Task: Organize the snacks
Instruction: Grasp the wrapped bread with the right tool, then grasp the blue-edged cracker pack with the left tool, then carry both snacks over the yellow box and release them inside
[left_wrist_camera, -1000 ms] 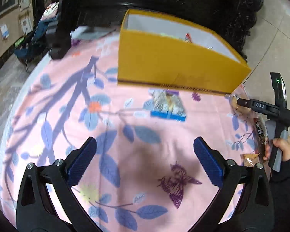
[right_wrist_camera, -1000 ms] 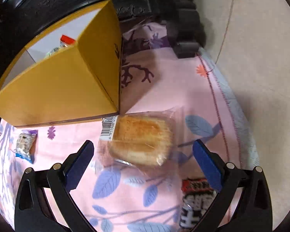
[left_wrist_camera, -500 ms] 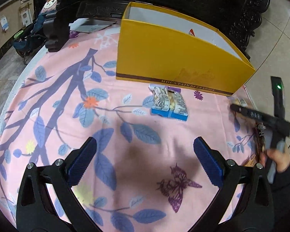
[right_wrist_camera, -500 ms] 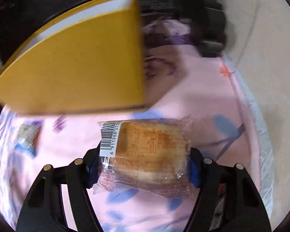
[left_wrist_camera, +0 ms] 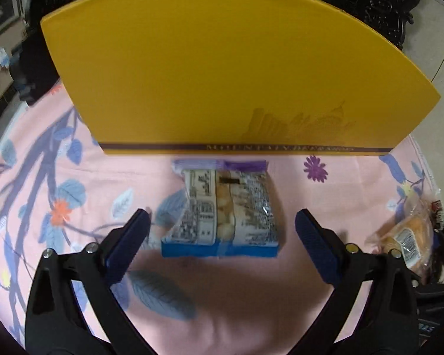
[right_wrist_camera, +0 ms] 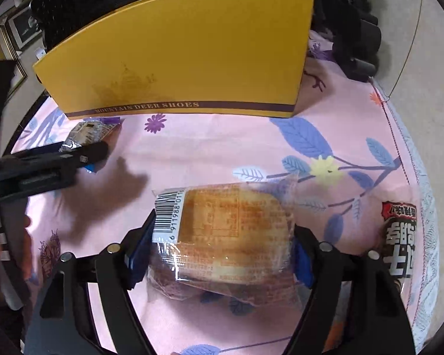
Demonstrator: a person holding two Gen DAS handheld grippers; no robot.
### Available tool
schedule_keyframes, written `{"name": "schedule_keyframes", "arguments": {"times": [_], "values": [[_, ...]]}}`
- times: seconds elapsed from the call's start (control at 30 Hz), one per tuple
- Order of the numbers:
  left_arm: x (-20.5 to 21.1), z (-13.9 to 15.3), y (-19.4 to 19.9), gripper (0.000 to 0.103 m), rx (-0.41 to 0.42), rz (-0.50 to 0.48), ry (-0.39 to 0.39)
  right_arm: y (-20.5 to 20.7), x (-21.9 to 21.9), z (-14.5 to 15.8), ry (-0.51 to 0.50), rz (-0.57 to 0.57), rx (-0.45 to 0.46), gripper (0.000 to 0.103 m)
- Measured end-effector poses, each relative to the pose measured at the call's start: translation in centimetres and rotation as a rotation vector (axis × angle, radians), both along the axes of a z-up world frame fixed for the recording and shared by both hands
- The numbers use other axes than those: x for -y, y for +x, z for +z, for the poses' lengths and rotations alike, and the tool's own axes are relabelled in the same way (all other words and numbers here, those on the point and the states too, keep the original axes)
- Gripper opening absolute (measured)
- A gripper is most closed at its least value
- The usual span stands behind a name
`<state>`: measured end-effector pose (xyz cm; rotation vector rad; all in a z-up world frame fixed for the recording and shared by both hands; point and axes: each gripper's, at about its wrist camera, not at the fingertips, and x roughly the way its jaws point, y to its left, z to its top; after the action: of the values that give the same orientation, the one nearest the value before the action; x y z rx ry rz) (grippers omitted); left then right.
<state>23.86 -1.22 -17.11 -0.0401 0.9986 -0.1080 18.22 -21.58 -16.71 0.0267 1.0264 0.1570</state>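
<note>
Left gripper (left_wrist_camera: 220,230) fingers wide, just narrowing; nut packet (left_wrist_camera: 222,216) flat on table (left_wrist_camera: 74,177) between fingers, untouched. Right gripper (right_wrist_camera: 219,248) fingers clamping wrapped bread (right_wrist_camera: 225,236), grip just eased slightly.

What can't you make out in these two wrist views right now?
- Inside of the yellow box: both views, hidden by its own front wall.
- Print on the blue-edged snack packet: left wrist view, too blurred.
- Dark wrapper: right wrist view, cut off by a finger and the edge.
- Bread packet underside: right wrist view, hidden behind the right gripper.
</note>
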Motion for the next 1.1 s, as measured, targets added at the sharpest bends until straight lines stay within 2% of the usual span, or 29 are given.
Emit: {"name": "schedule_keyframes", "arguments": {"times": [0.03, 0.1, 0.23, 0.3, 0.4, 0.53, 0.73, 1.1], "values": [[0.1, 0.0, 0.0, 0.085, 0.011, 0.004, 0.027, 0.0, 0.0, 0.0, 0.006, 0.002, 0.002, 0.079], [0.1, -0.1, 0.0, 0.079, 0.031, 0.01, 0.058, 0.0, -0.1, 0.0, 0.003, 0.001, 0.006, 0.08], [-0.5, 0.0, -0.5, 0.069, 0.051, 0.019, 0.057, 0.0, -1.2, -0.2, -0.064, 0.021, 0.012, 0.082], [-0.8, 0.1, -0.8, 0.068, 0.05, 0.022, 0.046, 0.7, -1.4, -0.6, -0.1, 0.022, 0.01, 0.084], [-1.0, 0.3, -1.8, 0.065, 0.048, 0.018, 0.029, 1.1, -1.3, -0.7, -0.101, 0.014, 0.008, 0.085], [-1.6, 0.6, -3.6, 0.061, 0.04, 0.009, -0.003, 0.7, -0.9, -0.2, -0.094, -0.014, 0.017, 0.072], [-3.0, 1.6, -6.9, 0.057, 0.055, 0.009, -0.037, -1.4, -1.0, 2.9, -0.069, -0.044, 0.081, 0.071], [-6.0, 6.3, -12.0, 0.057, 0.131, 0.006, -0.122, -5.5, -2.5, 7.7, -0.015, -0.045, 0.177, 0.071]]}}
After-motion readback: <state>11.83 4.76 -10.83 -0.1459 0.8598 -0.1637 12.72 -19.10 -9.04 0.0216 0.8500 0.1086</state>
